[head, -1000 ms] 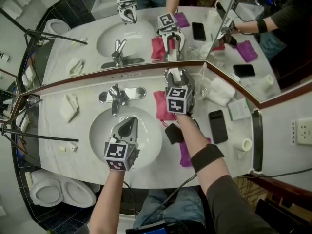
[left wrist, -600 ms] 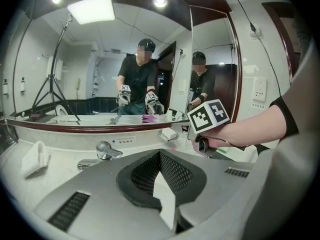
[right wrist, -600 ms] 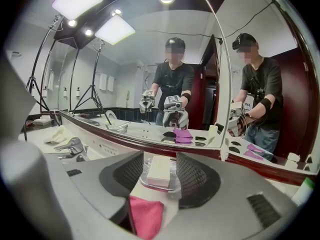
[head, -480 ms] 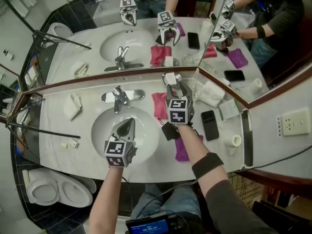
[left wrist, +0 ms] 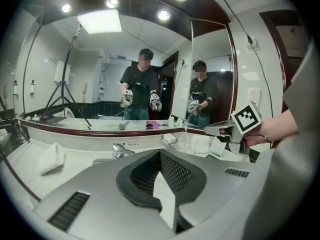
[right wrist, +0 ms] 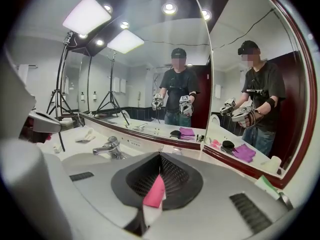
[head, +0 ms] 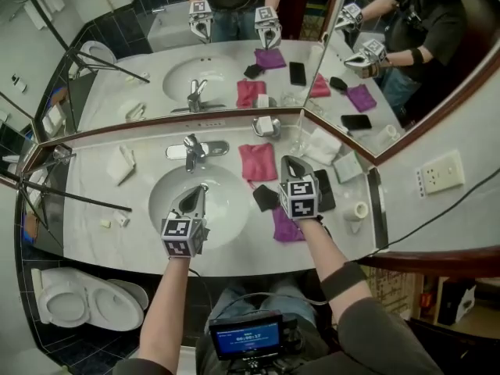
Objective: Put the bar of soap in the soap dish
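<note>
Jaws: left gripper [head: 196,193] pressed together | right gripper [head: 290,164] just closed, empty | soap dish [head: 258,125] contents indistinct

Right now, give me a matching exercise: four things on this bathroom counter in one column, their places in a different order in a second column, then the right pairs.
Things:
1 faucet
2 pink cloth
3 purple cloth
4 folded white towel

Places:
A left of the basin
B right of the basin, toward the front edge
C behind the basin, centred
D just right of the faucet, at the back

Pairs: 1-C, 2-D, 3-B, 4-A
</note>
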Motion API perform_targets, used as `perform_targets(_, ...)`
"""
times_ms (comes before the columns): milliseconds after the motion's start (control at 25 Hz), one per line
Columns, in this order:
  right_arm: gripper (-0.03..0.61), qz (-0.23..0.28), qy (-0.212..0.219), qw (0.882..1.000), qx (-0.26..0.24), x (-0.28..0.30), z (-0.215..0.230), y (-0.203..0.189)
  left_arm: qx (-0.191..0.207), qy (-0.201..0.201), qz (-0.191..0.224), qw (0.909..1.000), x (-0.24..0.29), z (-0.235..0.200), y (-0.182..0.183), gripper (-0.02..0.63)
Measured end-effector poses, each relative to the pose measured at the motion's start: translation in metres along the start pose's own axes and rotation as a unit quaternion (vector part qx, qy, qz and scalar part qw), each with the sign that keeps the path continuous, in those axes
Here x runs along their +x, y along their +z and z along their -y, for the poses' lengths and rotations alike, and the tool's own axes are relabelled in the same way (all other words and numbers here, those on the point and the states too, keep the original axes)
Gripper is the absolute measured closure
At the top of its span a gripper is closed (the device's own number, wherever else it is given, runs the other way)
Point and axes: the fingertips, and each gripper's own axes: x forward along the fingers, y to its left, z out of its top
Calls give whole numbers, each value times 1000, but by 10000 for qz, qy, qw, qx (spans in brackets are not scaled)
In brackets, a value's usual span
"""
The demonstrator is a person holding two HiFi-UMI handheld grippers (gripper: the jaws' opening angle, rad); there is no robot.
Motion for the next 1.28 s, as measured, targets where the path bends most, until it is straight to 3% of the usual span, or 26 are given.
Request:
perform_targets(680,560,-194,-245,9986,424,-140,49,-52,148,-45,250,9996,-64,21,2,614)
perform_targets(880,560,-250,-284,9985,390,-154,61,-65,363,168,120,9991,-71,27,-2,614)
perform_targets(1280,560,-326,-294,9970,634,-153,69,-84,272,180,203,9993,-69,37,2,614)
